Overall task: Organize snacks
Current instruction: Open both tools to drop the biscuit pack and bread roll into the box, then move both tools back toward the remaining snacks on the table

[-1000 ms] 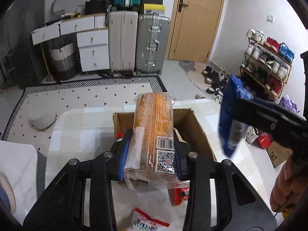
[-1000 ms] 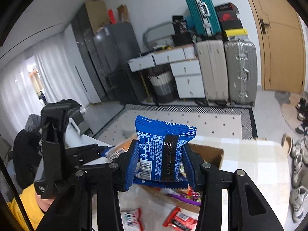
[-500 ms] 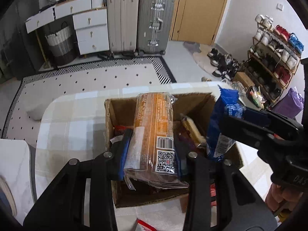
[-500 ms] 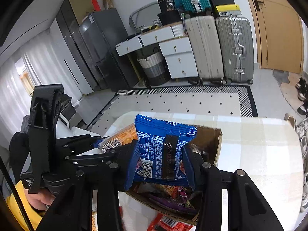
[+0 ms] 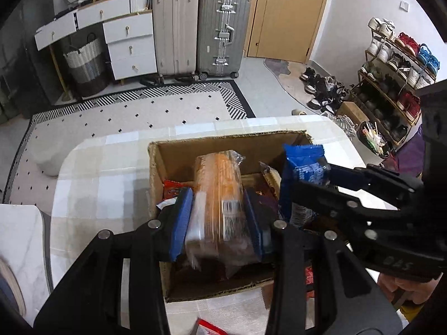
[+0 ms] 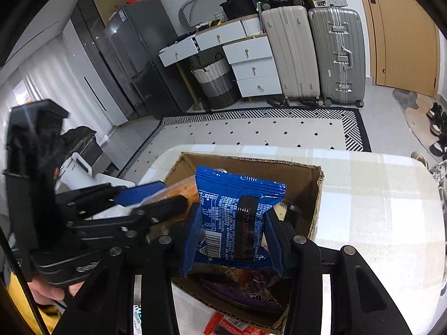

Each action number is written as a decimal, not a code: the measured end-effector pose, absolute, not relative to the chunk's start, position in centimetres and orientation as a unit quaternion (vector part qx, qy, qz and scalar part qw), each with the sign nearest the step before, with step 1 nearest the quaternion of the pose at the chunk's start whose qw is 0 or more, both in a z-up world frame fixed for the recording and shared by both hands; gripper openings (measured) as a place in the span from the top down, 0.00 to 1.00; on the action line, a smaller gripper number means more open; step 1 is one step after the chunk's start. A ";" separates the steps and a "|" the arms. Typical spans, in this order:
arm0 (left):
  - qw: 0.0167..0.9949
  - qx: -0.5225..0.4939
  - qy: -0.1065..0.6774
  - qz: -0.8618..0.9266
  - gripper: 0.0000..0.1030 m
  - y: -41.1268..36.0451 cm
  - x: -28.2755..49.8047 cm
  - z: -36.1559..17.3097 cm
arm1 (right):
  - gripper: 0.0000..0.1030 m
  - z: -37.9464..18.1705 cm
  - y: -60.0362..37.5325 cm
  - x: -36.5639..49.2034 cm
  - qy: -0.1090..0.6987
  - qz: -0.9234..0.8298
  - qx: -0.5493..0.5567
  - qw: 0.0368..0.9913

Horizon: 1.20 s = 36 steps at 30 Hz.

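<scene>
Over the part-filled cardboard box point(image 5: 167, 156), the left gripper point(image 5: 218, 217) clamps an orange packet point(image 5: 218, 189) and the right gripper point(image 6: 233, 229) a blue packet point(image 6: 237, 209), while red wrappers point(image 6: 223, 325) beside the box remain unpacked.

Both packs — orange pack point(image 5: 218, 195), blue packet point(image 6: 237, 217) — now lowered into the box point(image 5: 167, 150).

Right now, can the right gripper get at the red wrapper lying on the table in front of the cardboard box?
Probably not: the right gripper is shut on the blue snack packet over the cardboard box; the red wrapper lies below.
</scene>
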<state>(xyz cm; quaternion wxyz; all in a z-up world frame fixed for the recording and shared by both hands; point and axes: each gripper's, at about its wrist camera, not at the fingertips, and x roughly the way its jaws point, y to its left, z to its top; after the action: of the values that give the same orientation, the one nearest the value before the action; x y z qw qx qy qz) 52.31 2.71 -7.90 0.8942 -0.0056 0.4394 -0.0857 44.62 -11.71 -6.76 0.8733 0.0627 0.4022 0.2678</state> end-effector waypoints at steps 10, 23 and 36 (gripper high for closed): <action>0.903 -0.007 0.423 -0.078 0.62 3.2 48.8 -6.0 | 0.47 -7.0 -10.1 44.6 0.412 0.257 0.024 0.874; 0.919 -0.012 0.391 -0.052 0.50 5.2 40.9 -1.7 | 0.35 -1.6 -10.9 39.4 0.337 0.273 0.008 0.901; 0.955 -0.019 0.296 -0.021 0.23 5.2 26.9 6.3 | 0.17 5.8 -13.4 28.6 0.239 0.276 0.012 0.931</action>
<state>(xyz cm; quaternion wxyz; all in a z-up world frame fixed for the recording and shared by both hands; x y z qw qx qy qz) 26.91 5.18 6.31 0.9549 -0.0185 0.2955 -0.0211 28.57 -13.37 5.76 0.9310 0.0115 0.2385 0.2760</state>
